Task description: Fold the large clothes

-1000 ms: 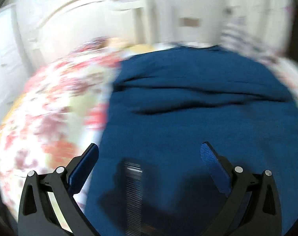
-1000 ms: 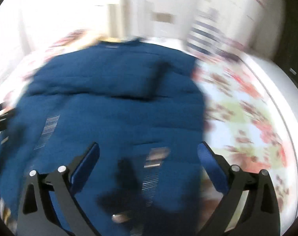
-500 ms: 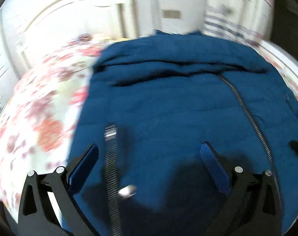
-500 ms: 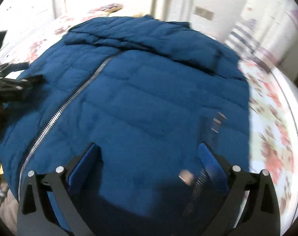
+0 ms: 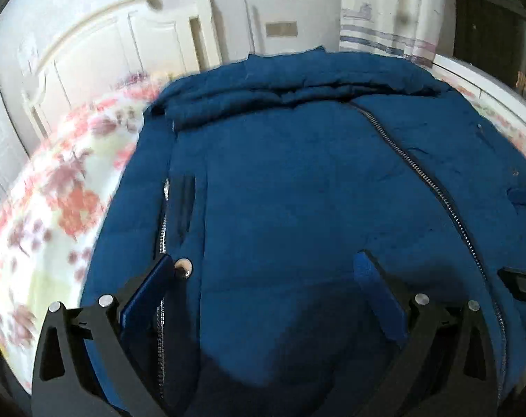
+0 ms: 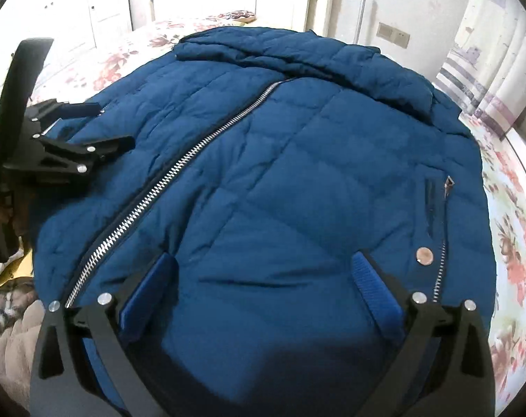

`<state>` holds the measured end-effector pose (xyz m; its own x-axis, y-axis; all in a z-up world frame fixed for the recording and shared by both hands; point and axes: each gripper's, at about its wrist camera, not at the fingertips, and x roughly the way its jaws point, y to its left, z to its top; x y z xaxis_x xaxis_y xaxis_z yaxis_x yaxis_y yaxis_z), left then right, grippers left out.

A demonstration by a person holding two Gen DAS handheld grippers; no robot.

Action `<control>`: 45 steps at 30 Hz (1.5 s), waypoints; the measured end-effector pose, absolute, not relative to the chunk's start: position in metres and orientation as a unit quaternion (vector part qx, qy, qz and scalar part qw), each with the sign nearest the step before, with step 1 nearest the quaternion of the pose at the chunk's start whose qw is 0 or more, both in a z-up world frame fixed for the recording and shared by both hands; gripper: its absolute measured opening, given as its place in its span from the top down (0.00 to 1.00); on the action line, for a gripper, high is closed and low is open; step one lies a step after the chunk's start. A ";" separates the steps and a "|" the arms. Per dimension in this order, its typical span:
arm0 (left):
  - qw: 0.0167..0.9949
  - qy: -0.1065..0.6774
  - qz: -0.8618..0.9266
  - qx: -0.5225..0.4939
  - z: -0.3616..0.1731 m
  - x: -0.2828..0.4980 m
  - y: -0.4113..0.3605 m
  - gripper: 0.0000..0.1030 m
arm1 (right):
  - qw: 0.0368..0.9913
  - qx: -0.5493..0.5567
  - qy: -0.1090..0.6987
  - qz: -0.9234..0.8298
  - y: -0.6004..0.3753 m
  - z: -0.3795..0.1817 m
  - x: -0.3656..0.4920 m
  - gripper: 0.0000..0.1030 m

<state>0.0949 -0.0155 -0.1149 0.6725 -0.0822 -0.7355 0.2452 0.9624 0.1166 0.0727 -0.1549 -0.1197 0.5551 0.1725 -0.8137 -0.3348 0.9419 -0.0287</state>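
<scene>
Jacket (image 6: 280, 173): blue quilted puffer, metal zipper (image 6: 165, 180), floral bedspread (image 5: 54, 191) beneath.

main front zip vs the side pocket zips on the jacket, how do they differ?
The main zipper is long, crossing the blue puffer jacket diagonally from under the collar to the hem; the pocket zipper is short and sits near the jacket's edge. The main zipper has broad bright teeth; the pocket zipper's are finer. A round snap sits beside the pocket zipper, none by the main one. Both are silver metal.
</scene>
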 end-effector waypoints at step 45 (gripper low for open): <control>0.917 0.364 -0.136 -0.089 -0.102 -0.035 0.136 0.62 | 0.898 0.183 0.363 0.168 -0.322 -0.119 -0.078 0.69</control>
<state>-0.0354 0.1363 -0.1017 0.6978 -0.3138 -0.6439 0.1840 0.9473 -0.2623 -0.0778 -0.3222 -0.1185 0.6798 0.4339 -0.5913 -0.1687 0.8771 0.4497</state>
